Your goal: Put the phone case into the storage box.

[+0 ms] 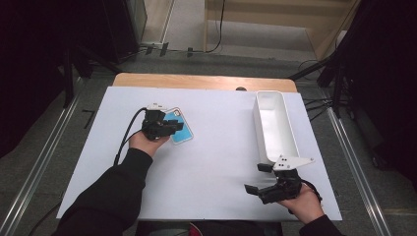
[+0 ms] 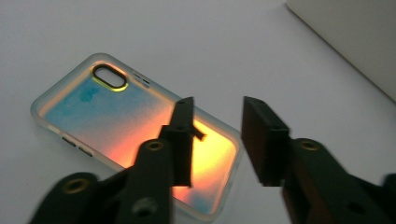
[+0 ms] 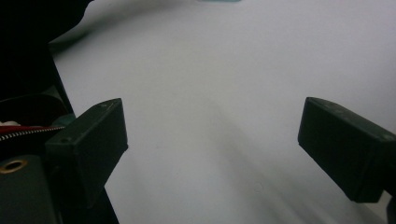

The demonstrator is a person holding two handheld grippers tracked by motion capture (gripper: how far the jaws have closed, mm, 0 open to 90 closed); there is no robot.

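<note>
Your left gripper [image 2: 217, 140], spread, hovers over the phone case [image 2: 135, 130], which lies ungrasped on the counter [image 1: 216, 162]; your right gripper [image 3: 210, 154] waits spread near the bin [image 1: 275, 125].

This looks like a lab set up for recording rather than a home. A wooden worktop [image 1: 204, 81] covered by a plain white sheet [image 1: 216, 162] stands on grey carpeted floor [image 1: 54, 147] between black curtains [image 1: 29, 54] and dark tripod legs [image 1: 339, 73]. Loose black cables [image 1: 216, 29] trail across the floor, and metal rails [image 1: 39, 167] run along both sides.
</note>
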